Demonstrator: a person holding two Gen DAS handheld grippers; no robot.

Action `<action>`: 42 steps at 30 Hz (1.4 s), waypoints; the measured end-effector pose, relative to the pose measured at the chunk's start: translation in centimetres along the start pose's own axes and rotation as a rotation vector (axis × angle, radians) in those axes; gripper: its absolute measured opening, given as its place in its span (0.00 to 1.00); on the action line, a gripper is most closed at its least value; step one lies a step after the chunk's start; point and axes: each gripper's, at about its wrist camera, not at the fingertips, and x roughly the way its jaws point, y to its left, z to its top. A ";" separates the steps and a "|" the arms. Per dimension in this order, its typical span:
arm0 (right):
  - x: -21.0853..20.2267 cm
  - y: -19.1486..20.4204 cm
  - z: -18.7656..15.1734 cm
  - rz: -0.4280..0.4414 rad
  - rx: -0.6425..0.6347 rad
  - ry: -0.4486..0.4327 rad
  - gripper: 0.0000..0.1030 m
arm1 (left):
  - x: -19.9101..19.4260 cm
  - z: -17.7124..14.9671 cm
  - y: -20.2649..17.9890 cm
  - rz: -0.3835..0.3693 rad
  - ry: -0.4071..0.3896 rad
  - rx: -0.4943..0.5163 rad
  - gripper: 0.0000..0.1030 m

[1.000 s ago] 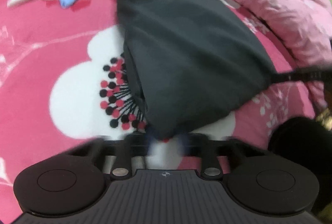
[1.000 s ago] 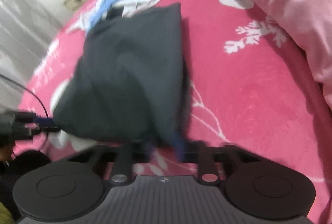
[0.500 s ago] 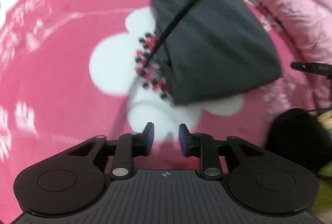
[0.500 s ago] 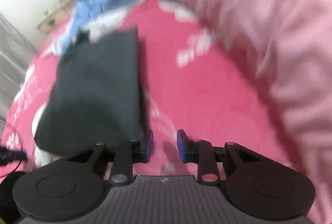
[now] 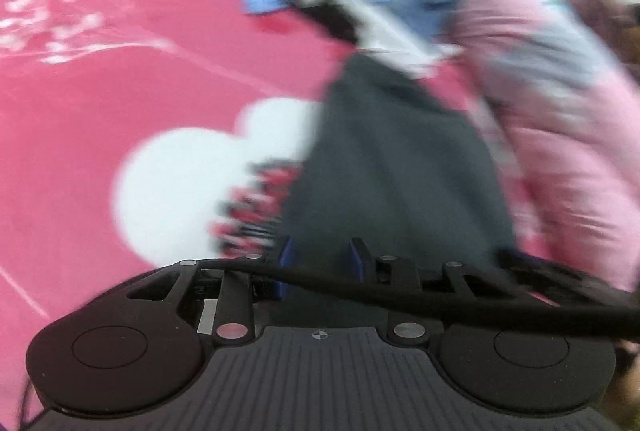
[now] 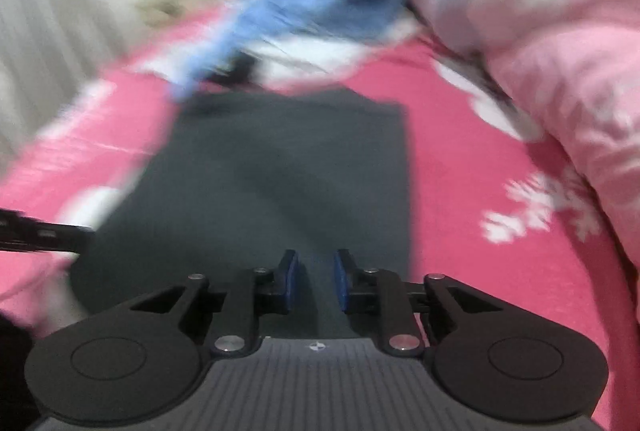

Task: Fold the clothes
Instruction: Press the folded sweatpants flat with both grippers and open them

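On the pink floral bedsheet (image 6: 460, 167) the folded dark garment (image 6: 288, 167), soft and limp, lies under both grippers, best taken at its near corners; left gripper (image 5: 320, 259) opening, right gripper (image 6: 316, 277) closing, neither gripping cloth

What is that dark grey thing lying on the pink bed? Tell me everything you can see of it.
The dark grey garment looks like soft, plain cloth folded into a rough rectangle with fairly straight edges. It lies flat on the pink bedsheet, partly over a white flower print. At its far end sits a jumble of blue and white clothes; a pale pink quilt lies to its right. Both views are blurred, so seams or labels cannot be made out. Whether either tool touches it is unclear.
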 end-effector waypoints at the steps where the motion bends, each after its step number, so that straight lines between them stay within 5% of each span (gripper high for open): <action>1: 0.8 -0.8 0.2 -0.064 0.028 0.021 0.06 | 0.8 0.3 0.4 0.045 -0.001 -0.013 0.29; 4: -0.5 -1.5 1.8 -0.134 0.052 -0.035 0.11 | -0.4 1.1 0.5 -0.008 -0.045 -0.016 0.29; 9: -1.0 4.1 3.2 0.102 -0.191 -0.119 0.12 | 0.3 2.0 -1.4 -0.101 -0.100 0.049 0.33; 11: 1.0 6.8 3.5 0.172 -0.317 -0.104 0.11 | 2.2 1.7 -1.3 -0.036 -0.087 0.029 0.34; 14: 5.6 8.3 4.7 0.043 -0.376 -0.078 0.10 | 3.6 1.1 -0.5 0.018 -0.084 -0.001 0.33; 17: 5.6 7.1 7.1 -0.118 -0.261 -0.154 0.15 | 3.2 0.6 0.1 0.006 -0.099 0.019 0.34; 20: 3.5 8.4 7.4 0.026 -0.352 -0.219 0.16 | 3.3 0.5 0.6 -0.008 -0.106 0.045 0.34; 22: 4.3 10.2 7.2 0.182 -0.436 -0.174 0.16 | 3.3 0.5 0.8 -0.018 -0.108 0.048 0.34; 25: 8.2 12.1 8.2 0.254 -0.459 -0.107 0.14 | 3.2 0.5 1.1 -0.036 -0.111 0.050 0.35; 30: 9.9 9.2 13.1 0.101 -0.079 -0.207 0.17 | 3.3 0.6 1.4 -0.044 -0.116 0.040 0.35; 36: 3.9 8.3 10.9 0.138 -0.116 -0.169 0.27 | 3.0 0.8 1.4 -0.028 -0.144 0.037 0.37; 42: 0.6 6.9 6.6 0.088 0.057 -0.030 0.42 | 2.1 0.6 0.9 0.052 -0.179 0.094 0.63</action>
